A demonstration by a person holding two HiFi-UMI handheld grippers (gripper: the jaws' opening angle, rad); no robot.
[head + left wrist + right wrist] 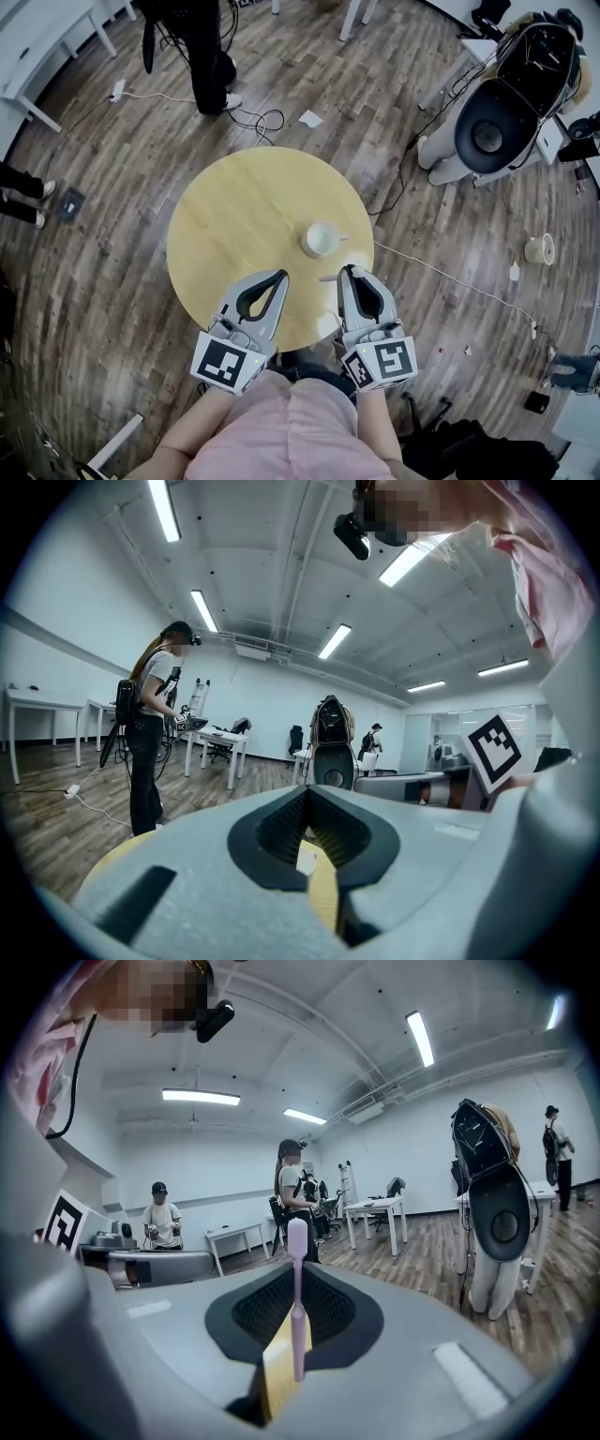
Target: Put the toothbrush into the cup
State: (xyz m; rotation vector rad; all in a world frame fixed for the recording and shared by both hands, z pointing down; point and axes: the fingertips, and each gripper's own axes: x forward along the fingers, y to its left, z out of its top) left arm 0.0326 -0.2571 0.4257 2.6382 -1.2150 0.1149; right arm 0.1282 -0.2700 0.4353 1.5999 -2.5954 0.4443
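A white cup (pixel 322 240) stands upright on the round wooden table (pixel 234 216), right of its middle. My right gripper (pixel 346 271) hovers just in front of the cup, shut on a pale pink toothbrush (pixel 297 1288). In the right gripper view the brush stands upright between the jaws, its head above them. In the head view its end (pixel 328 277) sticks out to the left of the jaw tips. My left gripper (pixel 280 275) is level with it over the table's near part, shut with nothing in it; its tips (pixel 309 789) meet.
A person (pixel 202 56) stands on the wooden floor beyond the table, with cables (pixel 262 120) and a scrap of paper (pixel 310 118) nearby. At the far right is a white chair-like shell (pixel 487 127). White desks (pixel 47 47) line the far left.
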